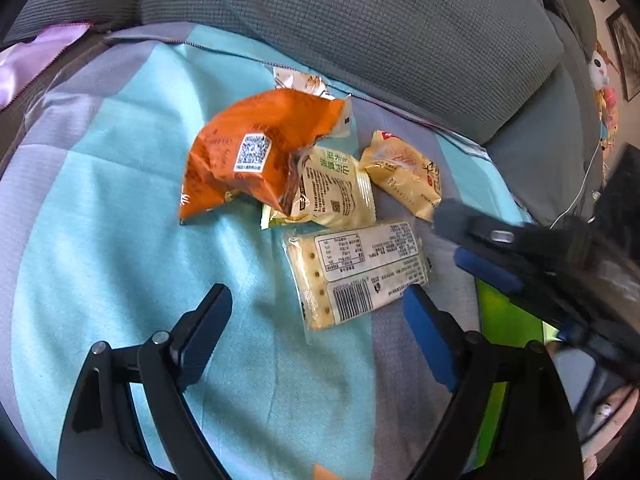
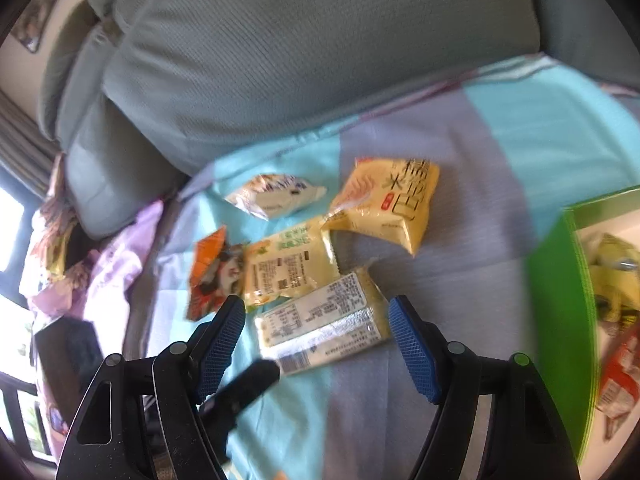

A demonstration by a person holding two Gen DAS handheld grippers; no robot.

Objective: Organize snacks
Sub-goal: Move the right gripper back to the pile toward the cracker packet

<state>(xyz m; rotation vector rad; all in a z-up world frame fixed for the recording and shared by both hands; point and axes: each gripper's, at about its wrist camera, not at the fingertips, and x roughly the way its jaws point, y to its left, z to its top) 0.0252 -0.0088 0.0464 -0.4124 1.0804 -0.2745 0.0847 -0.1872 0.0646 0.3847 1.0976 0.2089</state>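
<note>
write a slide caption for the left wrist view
Open left gripper hovers over a cracker pack beside an orange bag on a blue-checked blanket.

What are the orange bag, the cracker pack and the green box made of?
Orange bag: likely thin plastic film, glossy; it crinkles and catches light.
Cracker pack: clear plastic wrap, since the crackers show through beside a white printed label.
Green box: looks like coated cardboard, with flat stiff walls and a smooth sheen; not certain.

2 close wrist views, angled down from opposite sides onto the same snack packets (image 1: 352, 272) (image 2: 320, 328).
</note>
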